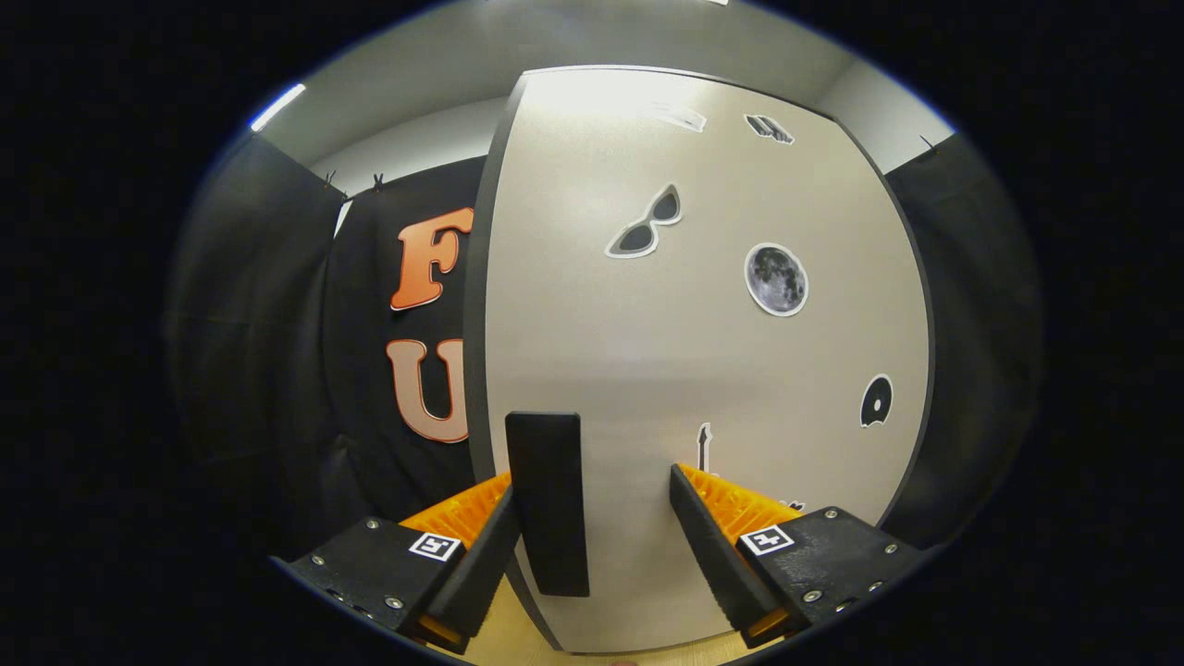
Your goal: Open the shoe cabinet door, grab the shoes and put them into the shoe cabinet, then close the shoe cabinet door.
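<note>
my gripper (592,518) is spread apart around the black handle (548,499) on the shoe cabinet door (703,351), left finger just beside it, right finger apart. if i pull before clamping, the handle could slip free.

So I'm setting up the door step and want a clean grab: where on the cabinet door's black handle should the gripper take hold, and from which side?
Take the handle across its narrow width, about mid-height, coming straight at the door face. It is a tall upright bar near the door's edge, so the fingers can straddle it. The gripper is open, the handle near one finger.
</note>
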### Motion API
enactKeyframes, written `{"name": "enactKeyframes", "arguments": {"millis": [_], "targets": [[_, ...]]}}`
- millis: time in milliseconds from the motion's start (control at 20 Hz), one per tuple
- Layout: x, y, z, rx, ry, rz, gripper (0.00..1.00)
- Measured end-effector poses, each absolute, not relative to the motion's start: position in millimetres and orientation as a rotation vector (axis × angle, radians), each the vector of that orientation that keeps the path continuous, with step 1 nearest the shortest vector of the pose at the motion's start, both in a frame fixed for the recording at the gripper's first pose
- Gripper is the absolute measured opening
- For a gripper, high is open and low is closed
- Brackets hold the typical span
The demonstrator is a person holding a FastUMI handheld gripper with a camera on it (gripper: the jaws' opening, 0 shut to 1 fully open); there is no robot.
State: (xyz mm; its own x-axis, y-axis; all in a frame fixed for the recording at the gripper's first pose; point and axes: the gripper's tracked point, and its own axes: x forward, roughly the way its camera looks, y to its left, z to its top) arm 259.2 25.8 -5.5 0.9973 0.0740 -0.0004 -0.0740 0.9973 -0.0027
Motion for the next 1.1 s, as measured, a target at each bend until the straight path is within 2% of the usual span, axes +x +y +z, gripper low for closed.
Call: {"name": "enactKeyframes", "arguments": {"millis": [500,1100], "targets": [[209,17,17,0.025,-0.02,0.09,0.94],[42,-76,44,0.058,-0.011,0.011,0.94]]}}
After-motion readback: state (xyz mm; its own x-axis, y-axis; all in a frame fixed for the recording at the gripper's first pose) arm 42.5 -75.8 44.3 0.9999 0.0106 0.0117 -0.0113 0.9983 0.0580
